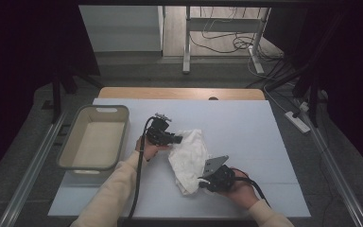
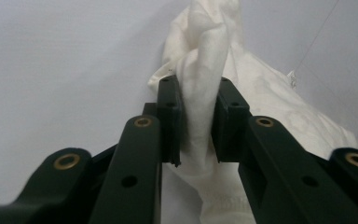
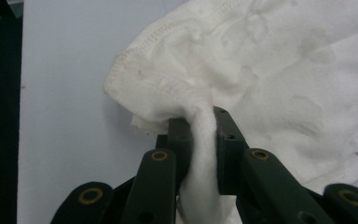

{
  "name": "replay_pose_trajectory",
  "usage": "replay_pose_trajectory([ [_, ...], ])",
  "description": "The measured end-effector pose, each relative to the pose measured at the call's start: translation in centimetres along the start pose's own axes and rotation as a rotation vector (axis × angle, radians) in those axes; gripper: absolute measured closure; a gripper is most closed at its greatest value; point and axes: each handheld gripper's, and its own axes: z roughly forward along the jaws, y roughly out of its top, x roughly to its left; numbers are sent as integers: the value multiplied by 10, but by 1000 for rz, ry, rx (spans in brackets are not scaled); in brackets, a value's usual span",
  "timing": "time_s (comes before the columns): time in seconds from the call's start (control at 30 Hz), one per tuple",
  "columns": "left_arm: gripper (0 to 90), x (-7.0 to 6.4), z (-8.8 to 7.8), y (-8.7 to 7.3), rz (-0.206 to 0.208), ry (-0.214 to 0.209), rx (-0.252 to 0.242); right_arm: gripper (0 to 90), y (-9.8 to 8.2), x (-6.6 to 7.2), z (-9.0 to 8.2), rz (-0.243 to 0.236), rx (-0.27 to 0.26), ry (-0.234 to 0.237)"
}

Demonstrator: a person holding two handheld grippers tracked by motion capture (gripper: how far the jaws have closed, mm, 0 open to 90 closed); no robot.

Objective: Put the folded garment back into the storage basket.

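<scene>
An empty beige plastic basket [image 1: 94,139] is stood at the table's left. A crumpled white cotton garment [image 1: 189,158] is pinched by the left gripper [image 1: 176,139] and right gripper [image 1: 203,183], apparently for spreading or lifting.

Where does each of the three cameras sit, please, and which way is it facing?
High view: above the person's side, looking forward and down on the table; forearms, left gripper, right gripper, beige bin.
Left gripper view: rides that gripper, looking along its black jaws.
Right gripper view: rides that gripper, likewise.
Shared: all three show the white cloth, pinched by both.
</scene>
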Motion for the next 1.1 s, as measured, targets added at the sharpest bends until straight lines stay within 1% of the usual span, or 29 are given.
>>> replay_pose_trajectory([
  [0.1,744,0,-1,0,1,2,-1,799,0,0,-2,8,-11,2],
  [0.17,746,-1,-2,1,5,3,-5,801,1,0,-4,22,-37,0],
  [0.23,747,-1,-3,1,5,0,-10,801,1,0,-5,22,-42,1],
  [0.33,749,-3,-6,2,12,-7,-19,801,2,2,-7,27,-72,14],
  [0.43,750,-5,-9,3,15,-8,-28,801,3,3,-7,27,-84,8],
  [0.5,750,-5,-11,4,20,-10,-34,802,4,4,-9,29,-103,8],
  [0.7,751,-7,-16,6,30,-17,-47,801,5,6,-10,25,-119,7],
  [0.87,751,-7,-19,6,30,-18,-56,802,6,7,-12,21,-129,4],
  [1.1,752,-7,-26,8,36,-21,-74,801,9,8,-16,24,-158,-13],
])
